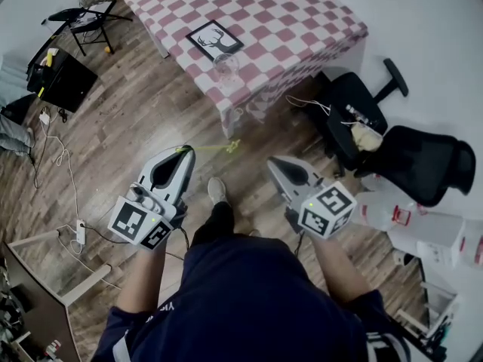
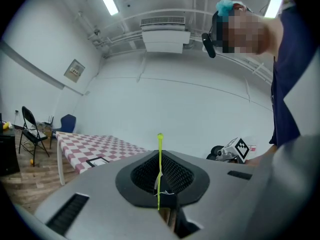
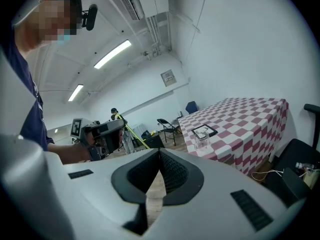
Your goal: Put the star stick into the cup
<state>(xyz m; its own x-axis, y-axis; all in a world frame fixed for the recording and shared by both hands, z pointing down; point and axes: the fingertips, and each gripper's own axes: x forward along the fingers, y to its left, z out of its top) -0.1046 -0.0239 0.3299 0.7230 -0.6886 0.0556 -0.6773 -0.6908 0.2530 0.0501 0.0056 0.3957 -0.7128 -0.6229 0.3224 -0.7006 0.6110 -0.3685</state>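
The head view looks steeply down from high up at the wood floor (image 1: 136, 127) and the checkered table (image 1: 249, 21) far ahead. Each gripper view sits low behind its jaws, looking across the room. All three share that table, two its glass cup (image 1: 226, 66).

Table (image 1: 287, 13) w/ red-white check cloth: black-framed pic (image 1: 215, 40) lies flat near table's near corner, clear cup (image 1: 226, 68) stands just beside pic, by table edge. Wood floor (image 1: 136, 127) under table: black office chair (image 1: 355, 111) right of table, folding chair (image 1: 87, 17) left of table.
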